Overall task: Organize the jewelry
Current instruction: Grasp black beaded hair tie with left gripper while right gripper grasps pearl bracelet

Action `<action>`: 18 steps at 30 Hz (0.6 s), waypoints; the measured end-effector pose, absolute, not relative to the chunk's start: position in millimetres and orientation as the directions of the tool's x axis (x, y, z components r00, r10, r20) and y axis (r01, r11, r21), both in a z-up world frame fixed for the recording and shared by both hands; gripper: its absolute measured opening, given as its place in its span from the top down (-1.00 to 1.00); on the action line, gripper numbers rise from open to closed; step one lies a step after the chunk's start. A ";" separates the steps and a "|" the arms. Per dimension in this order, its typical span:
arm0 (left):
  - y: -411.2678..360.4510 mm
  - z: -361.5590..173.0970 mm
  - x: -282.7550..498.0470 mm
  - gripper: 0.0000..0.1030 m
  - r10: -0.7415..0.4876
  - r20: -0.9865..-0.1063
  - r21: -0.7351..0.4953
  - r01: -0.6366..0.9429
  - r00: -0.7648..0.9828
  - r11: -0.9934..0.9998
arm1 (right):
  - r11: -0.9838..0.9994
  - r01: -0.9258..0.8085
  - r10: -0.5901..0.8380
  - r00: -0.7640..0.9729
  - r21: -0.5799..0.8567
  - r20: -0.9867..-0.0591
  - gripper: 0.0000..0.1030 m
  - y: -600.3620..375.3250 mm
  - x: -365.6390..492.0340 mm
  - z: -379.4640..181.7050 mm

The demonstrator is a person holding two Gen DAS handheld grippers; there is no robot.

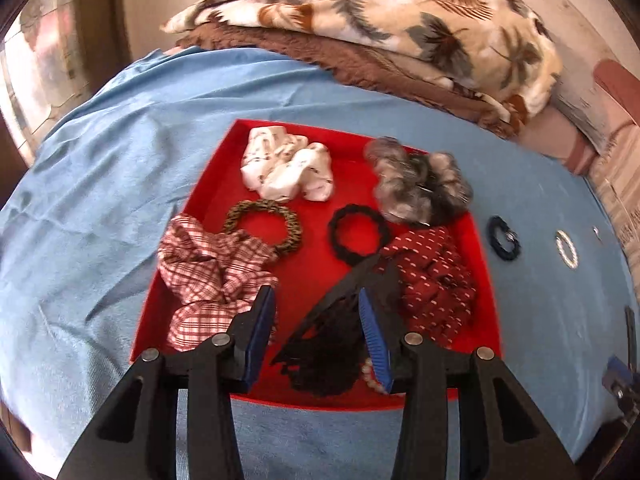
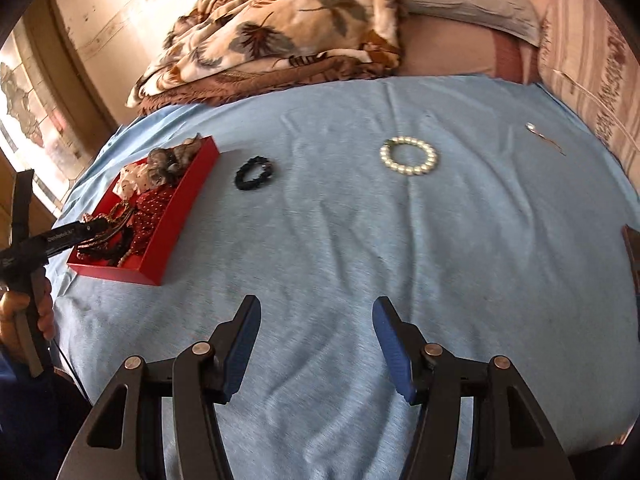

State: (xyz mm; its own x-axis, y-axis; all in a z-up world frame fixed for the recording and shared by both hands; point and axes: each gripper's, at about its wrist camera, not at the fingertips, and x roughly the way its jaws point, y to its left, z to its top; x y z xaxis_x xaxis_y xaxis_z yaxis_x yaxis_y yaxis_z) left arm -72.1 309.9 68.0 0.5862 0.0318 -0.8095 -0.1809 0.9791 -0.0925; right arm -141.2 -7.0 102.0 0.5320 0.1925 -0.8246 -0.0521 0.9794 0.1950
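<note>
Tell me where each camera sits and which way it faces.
Left wrist: on the left gripper, looking down into the red tray; its own open fingers show.
Right wrist: on the right gripper, looking across the blue sheet at the pearl bracelet; its open fingers and the left hand show.
Shared: tray, bracelet, black hair tie.

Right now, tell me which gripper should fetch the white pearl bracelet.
Right gripper: it is open, empty, facing the white pearl bracelet across bare blue sheet. Left gripper hangs over the red tray.
</note>
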 end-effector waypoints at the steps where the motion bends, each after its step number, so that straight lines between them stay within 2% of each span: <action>1: 312.1 70.2 -73.1 0.19 0.036 -0.801 -0.099 -0.192 0.598 0.976 | 0.979 -0.046 0.191 0.534 0.197 -0.824 -0.22 -10.1 -143.3 102.4; 10: 295.6 104.4 -95.2 0.18 0.075 -0.670 -0.104 -0.194 0.739 0.975 | 0.980 0.011 0.161 0.559 0.201 -0.813 -0.22 -49.1 -156.2 106.7; 18: 250.1 130.1 -105.2 0.18 -0.001 -0.675 -0.123 -0.111 0.738 0.986 | 0.977 0.026 0.155 0.586 0.210 -0.795 -0.22 -86.3 -126.6 113.0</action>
